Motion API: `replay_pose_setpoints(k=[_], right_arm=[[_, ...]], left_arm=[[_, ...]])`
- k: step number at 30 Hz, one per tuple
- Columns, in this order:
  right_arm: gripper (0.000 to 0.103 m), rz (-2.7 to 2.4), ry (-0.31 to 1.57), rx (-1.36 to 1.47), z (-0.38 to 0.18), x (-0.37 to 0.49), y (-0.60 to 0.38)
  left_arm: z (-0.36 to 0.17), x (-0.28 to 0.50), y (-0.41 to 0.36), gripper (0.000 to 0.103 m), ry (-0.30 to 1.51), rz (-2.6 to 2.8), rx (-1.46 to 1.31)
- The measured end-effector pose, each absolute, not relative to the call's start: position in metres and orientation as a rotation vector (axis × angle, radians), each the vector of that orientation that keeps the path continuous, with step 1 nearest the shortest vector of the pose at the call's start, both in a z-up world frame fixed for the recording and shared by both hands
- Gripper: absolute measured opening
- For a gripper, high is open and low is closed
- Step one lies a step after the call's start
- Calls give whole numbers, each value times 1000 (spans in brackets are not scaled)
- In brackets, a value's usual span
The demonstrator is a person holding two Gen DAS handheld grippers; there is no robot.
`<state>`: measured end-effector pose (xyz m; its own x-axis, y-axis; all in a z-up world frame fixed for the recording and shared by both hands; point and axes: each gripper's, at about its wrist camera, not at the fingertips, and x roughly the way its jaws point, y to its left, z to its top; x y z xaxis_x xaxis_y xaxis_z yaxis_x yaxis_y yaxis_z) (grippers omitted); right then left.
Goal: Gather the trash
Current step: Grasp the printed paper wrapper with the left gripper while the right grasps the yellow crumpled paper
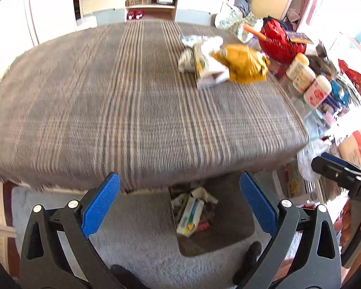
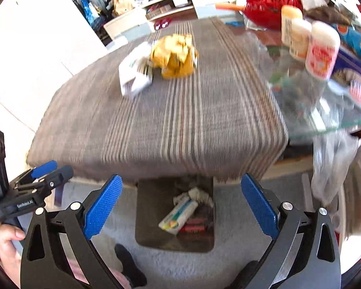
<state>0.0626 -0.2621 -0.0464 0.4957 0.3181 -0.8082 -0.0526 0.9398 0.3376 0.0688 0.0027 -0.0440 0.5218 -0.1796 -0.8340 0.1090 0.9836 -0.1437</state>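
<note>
1. Your left gripper: jaws spread wide, blue pads far apart, nothing between them. It hangs off the near edge of the counter, above the bin. It also shows at the left edge of the right wrist view, held in your left hand.

2. Your right gripper: jaws likewise wide apart and holding nothing. It sits beside the left one, over the same near edge. In the left wrist view only its dark body shows at the right edge, so the jaws cannot be judged there.

3. Counter: covered with a brown cloth striped lengthwise in pale and reddish lines. Both views are blurred.

4. Trash on the counter, far right part of the cloth, well apart from both grippers:
- crumpled yellow wrapper, also seen in the right wrist view;
- white carton, touching the yellow wrapper on its left side;
- crumpled silvery wrapper, just behind the carton.

5. Bin: dark, on the pale carpet below the near edge of the counter, between your two pairs of jaws in each view. It holds a white and green box, crumpled paper and something red.

6. Glass side table, right of the counter: carries three bottles in a row, a red bag and assorted packets.
</note>
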Motion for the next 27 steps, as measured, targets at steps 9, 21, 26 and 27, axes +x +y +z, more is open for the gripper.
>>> replay_pose_setpoints(k=[9,21,26,27], right_arm=[[100,174,973,261,-13,134,-268],[99,154,991,298,-16,239,-260],[98,178,1034,335,-32,261,-252],[98,179,1037,331,-35,263,-251]], left_arm=[[-16,131,-4,95,937,-157,-75],[-21,211,-27,84,919,-169,-64],[-31,228,-39,79,929,-181,-46],[-34,231,-40,77,931,-182,-43]])
